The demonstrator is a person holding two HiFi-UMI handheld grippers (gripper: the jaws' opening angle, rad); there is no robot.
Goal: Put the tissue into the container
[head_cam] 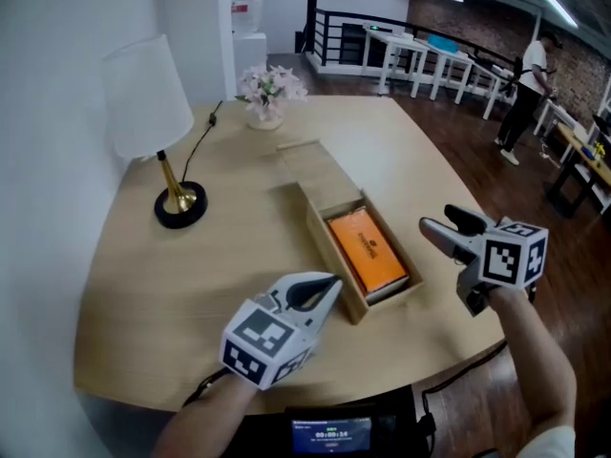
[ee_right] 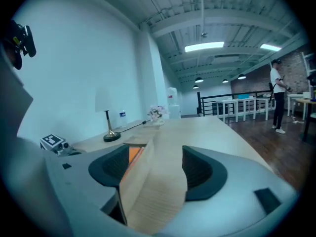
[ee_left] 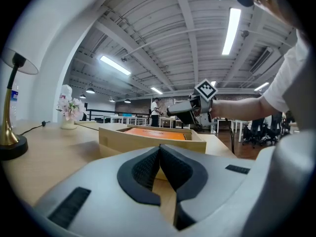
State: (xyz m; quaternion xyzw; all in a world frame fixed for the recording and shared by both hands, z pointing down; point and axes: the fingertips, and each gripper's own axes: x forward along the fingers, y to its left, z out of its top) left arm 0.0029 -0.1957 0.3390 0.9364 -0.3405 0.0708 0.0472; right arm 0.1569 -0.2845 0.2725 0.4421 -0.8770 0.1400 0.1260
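An open wooden container (head_cam: 412, 285) lies on the round table, and an orange tissue pack (head_cam: 367, 248) lies flat inside it. My left gripper (head_cam: 334, 282) hovers just left of the container's near end, its jaws shut with nothing between them. My right gripper (head_cam: 447, 222) is in the air to the right of the container, pointing at it with the jaws open. In the right gripper view the container's wall (ee_right: 153, 186) and a strip of the orange pack (ee_right: 135, 154) show between the spread pads (ee_right: 197, 168), which press on nothing. The left gripper view shows the container (ee_left: 148, 139) just ahead.
A flat wooden lid (head_cam: 313, 165) lies against the container's far end. A lamp with a white shade (head_cam: 178, 202) stands at the left and a flower vase (head_cam: 266, 92) at the back. The table's front edge (head_cam: 449, 375) is close to both hands. A person (head_cam: 524, 84) stands far off.
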